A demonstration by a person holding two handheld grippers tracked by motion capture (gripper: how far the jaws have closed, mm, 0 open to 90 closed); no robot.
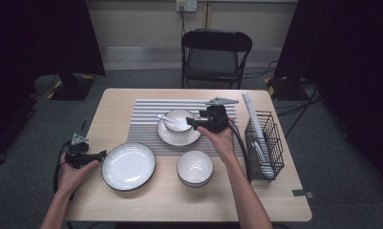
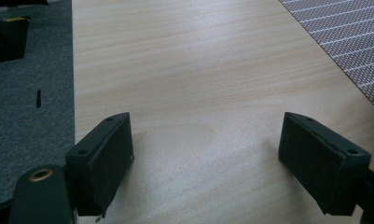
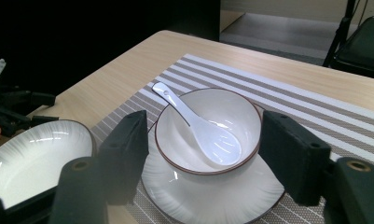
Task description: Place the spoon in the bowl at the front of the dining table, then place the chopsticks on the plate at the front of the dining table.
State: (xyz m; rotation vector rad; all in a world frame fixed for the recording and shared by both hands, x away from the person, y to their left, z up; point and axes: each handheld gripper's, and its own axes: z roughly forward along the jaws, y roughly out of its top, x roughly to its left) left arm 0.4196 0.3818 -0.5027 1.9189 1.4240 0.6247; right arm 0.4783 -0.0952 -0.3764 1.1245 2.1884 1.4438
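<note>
The table looks part-way laid. On the striped placemat (image 1: 146, 125) at the middle of the wooden table (image 1: 179, 200) a small bowl (image 3: 208, 130) sits on a saucer (image 3: 212, 191), and a white spoon (image 3: 198, 123) lies in the bowl with its handle leaning over the rim toward the far left. That stack seems set in place already. The right gripper (image 1: 195, 123) hovers just to the right of it, jaws spread wide and pointing at the bowl; in the right gripper view the bowl sits between the two black jaws, yet neither pad presses on it — nothing is held.

Nearer the person, off the mat, stand a large dark-rimmed plate (image 1: 128, 166) and a second bowl (image 1: 195, 168), side by side on the bare wood. These two I take to be the pieces still waiting to be dealt with. A wire rack (image 1: 265, 143) with some white ware in it stands at the right edge.

The left gripper (image 1: 99, 155) rests at the near left edge of the table, just left of the plate, its jaws also wide apart with only bare wood between them — idle, by my reading. So one setting appears done, and whether the rest goes onto the mat or into the rack I cannot tell.
</note>
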